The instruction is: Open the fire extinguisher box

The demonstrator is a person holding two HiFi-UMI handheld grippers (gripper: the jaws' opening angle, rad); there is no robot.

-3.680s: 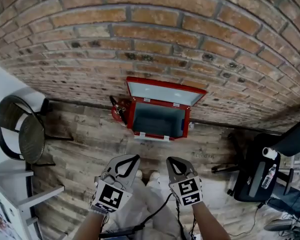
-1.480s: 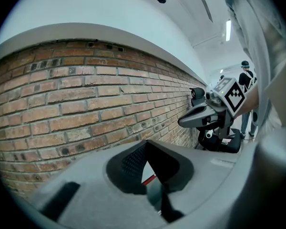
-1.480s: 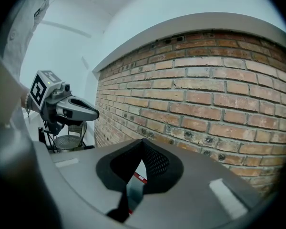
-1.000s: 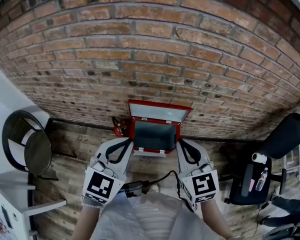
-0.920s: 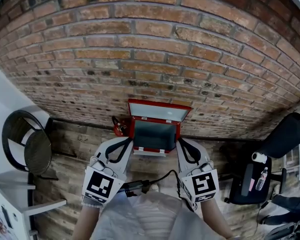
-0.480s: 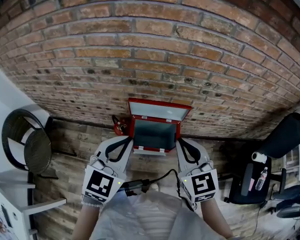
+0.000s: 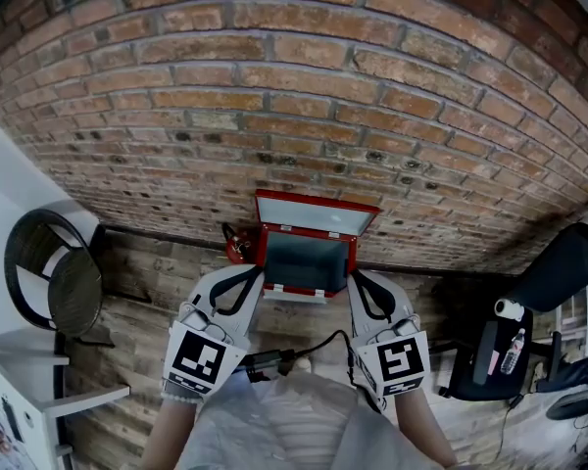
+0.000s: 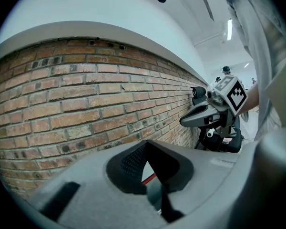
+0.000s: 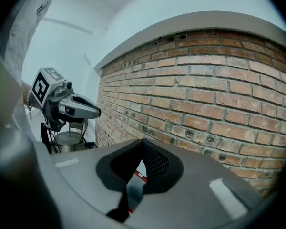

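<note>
A red fire extinguisher box [image 7: 307, 262] sits on the wooden floor [image 7: 157, 311], at the floor's far edge where it meets a brick wall [image 7: 294, 86]. Its back is against the wall, straight ahead of the person.

The lid [image 7: 317, 215] stands raised, hinged along the rear edge and tipped back toward the bricks, so the pale inside of the lid and the dark hollow of the box both show. The task looks done, with nothing left to open.

The box's mouth faces upward and out into the room. Its long axis runs along the foot of the wall, left to right in the head view. A red extinguisher [image 7: 237, 246] stands just beside its left end.

The left gripper [image 7: 255, 276] and right gripper [image 7: 359, 282] hang on the near side of the box. Both have their jaws clenched together on nothing.
</note>
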